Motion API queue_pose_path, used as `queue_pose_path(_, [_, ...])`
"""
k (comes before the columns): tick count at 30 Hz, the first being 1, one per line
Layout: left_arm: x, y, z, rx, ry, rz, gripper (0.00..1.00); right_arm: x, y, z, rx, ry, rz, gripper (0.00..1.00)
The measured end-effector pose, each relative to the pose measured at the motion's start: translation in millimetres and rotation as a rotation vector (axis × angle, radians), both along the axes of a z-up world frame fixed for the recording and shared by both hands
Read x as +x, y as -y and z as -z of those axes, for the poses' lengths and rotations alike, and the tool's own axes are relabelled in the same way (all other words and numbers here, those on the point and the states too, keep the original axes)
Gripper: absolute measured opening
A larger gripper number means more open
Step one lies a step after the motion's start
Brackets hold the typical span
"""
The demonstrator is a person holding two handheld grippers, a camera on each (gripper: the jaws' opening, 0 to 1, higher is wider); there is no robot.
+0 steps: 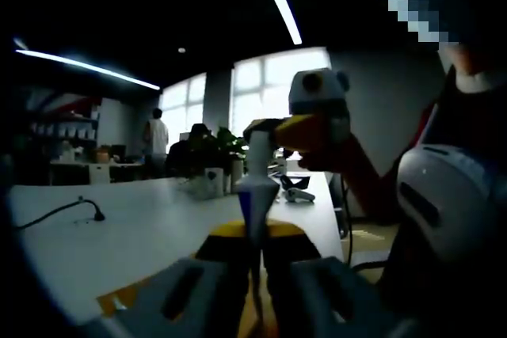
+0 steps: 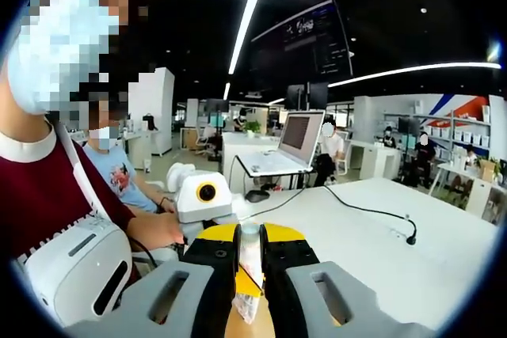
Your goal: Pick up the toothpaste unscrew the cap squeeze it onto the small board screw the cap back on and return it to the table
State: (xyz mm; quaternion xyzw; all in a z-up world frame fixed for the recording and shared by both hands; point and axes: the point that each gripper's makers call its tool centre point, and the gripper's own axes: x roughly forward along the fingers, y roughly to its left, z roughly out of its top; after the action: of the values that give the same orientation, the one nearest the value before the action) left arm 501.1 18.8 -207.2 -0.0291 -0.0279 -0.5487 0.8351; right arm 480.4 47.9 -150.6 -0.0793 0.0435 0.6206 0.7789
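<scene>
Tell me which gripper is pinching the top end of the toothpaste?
The right gripper: its yellow-tipped fingers reach in from the side and clamp the toothpaste at its far end. The left gripper holds the lower part.

Both cams low over white table (image 2: 412,267), facing opposite ways; share toothpaste (image 1: 257,187) close-up.

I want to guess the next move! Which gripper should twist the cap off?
Probably the right gripper: it pinches the toothpaste at its top end, while the left gripper clamps the lower end to steady it.
</scene>
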Motion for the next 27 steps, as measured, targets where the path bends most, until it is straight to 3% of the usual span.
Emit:
queue_pose_path(19, [-2.0, 0.0, 0.8, 0.003, -0.008, 0.005, 0.04, -2.2, -3.2, 1.2, -0.01, 0.036, -0.024, 0.09])
queue_pose_path(27, [-1.7, -1.8, 0.4, 0.002, -0.007, 0.002, 0.04, -0.7, 0.0, 1.1, 0.033, -0.005, -0.018, 0.09])
